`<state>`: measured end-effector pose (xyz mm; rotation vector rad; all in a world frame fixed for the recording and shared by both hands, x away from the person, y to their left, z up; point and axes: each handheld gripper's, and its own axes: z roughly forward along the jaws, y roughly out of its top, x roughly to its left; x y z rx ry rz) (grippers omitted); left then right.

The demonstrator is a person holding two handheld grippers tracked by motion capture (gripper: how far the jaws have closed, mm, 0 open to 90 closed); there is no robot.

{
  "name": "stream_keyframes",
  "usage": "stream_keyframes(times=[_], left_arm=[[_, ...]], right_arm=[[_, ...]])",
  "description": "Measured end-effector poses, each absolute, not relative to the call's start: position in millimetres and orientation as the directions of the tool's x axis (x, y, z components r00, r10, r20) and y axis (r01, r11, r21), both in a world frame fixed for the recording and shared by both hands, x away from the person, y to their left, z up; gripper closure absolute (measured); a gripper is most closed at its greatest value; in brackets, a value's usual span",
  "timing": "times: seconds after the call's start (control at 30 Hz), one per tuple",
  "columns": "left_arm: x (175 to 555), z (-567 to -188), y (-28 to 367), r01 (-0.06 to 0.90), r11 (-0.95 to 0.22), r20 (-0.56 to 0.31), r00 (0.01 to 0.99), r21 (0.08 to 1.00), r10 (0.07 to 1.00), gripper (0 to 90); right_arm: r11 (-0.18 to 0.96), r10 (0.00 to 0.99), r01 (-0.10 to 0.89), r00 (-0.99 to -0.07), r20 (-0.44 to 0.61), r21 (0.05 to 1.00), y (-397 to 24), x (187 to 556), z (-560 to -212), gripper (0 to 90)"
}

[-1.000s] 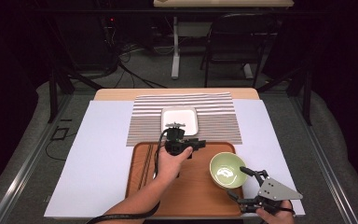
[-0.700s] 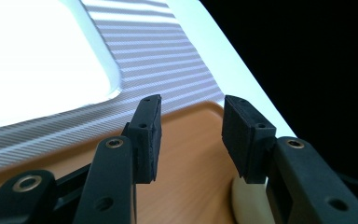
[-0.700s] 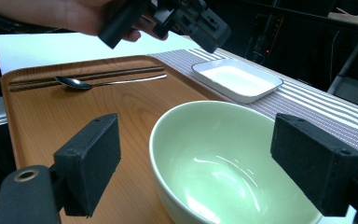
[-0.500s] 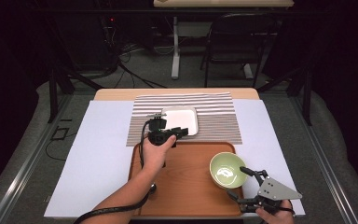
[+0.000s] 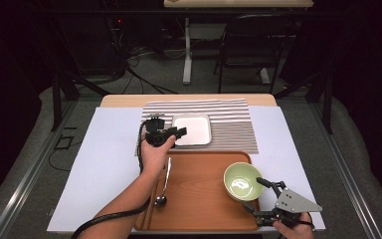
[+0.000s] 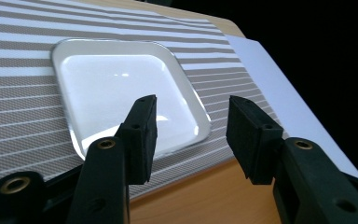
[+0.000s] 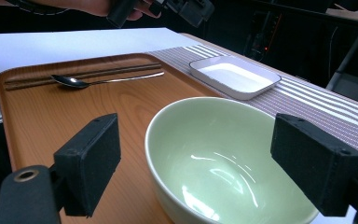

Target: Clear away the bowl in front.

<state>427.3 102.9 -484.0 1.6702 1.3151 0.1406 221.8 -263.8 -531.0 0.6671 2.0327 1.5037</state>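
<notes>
White plate (image 5: pixel 192 129) is seen at three o'clock of the left claw (image 5: pixel 179 132) on the tabletop's striped mat (image 5: pixel 229 124), jaws just widened, empty. Ahead lies its near corner. Green bowl (image 7: pixel 223 158) is flanked by the spread right claw (image 7: pixel 205 163), untouched.

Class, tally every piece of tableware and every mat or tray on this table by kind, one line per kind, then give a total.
Green bowl: 1
White square plate: 1
Spoon: 1
Pair of chopsticks: 1
Wooden tray: 1
Striped placemat: 1
Total: 6
</notes>
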Motion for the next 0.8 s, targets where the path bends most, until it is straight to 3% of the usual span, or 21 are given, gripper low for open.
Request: stream_keyframes(times=[0.8], left_arm=[[463, -492, 123, 0.696, 0.076, -0.416, 0.334, 0.714, 0.846, 48.7]], right_arm=[[0.273, 0.665, 0.073, -0.735, -0.134, 0.959, -266, 216, -530, 15.4]])
